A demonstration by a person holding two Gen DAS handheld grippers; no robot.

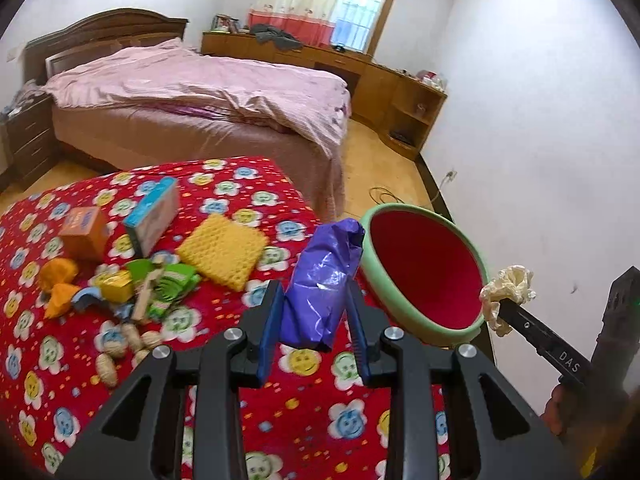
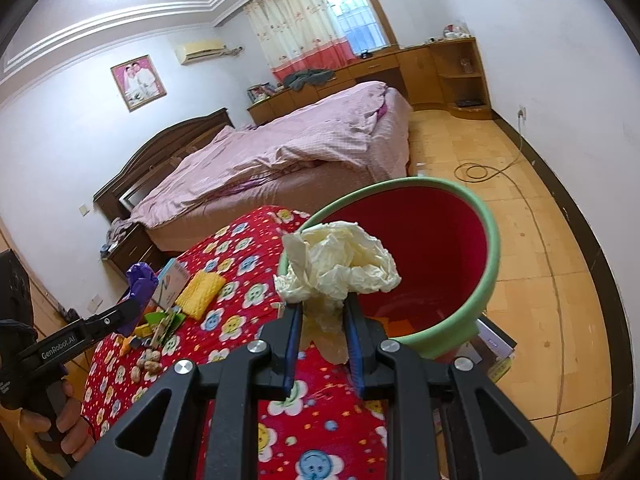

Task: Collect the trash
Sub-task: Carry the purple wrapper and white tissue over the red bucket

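My left gripper [image 1: 316,294] is shut on a crumpled purple plastic bag [image 1: 322,280], held above the red flowered cloth [image 1: 280,400] just left of the bin. The bin [image 1: 424,276] is green outside and red inside, and stands beyond the table's right edge. My right gripper [image 2: 322,308] is shut on a wad of cream tissue paper [image 2: 340,264] right at the bin's [image 2: 424,256] near rim. In the left wrist view the right gripper [image 1: 500,304] and its tissue [image 1: 510,286] hang at the bin's right side.
On the cloth to the left lie a yellow sponge cloth [image 1: 224,248], a blue box [image 1: 154,216], an orange box [image 1: 84,232], orange peel [image 1: 58,280], green wrappers [image 1: 168,284] and several peanuts [image 1: 128,344]. A pink bed [image 1: 200,96] stands behind; a cable [image 2: 480,170] lies on the floor.
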